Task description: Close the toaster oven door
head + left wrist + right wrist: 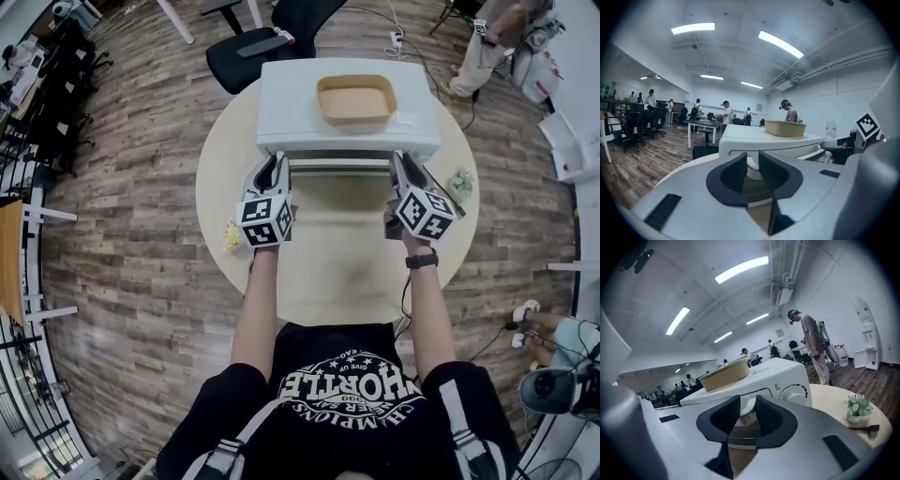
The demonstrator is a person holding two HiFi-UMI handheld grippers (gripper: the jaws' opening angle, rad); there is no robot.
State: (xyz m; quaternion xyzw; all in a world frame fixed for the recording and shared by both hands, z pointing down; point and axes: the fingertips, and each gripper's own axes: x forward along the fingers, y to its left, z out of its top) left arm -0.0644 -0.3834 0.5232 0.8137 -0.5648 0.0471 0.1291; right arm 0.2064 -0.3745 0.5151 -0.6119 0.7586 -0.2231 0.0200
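Note:
A white toaster oven (pixel 281 112) stands at the far side of the round table (pixel 337 272), with a beige tray (pixel 355 98) on its top. Its door handle (pixel 339 165) runs along the front, and the door is raised close to the oven's face; whether it sits fully against it I cannot tell. My left gripper (pixel 278 169) is shut on the handle's left end and my right gripper (pixel 401 169) on its right end. In the left gripper view the handle (pixel 752 165) shows white between the pads; in the right gripper view the handle (pixel 746 414) also sits between the pads, beside the dial (pixel 794 392).
A small potted plant (pixel 460 181) sits at the table's right edge and a yellow scrap (pixel 232 236) at its left edge. A black office chair (pixel 262 42) stands behind the oven. Several people work at desks farther off.

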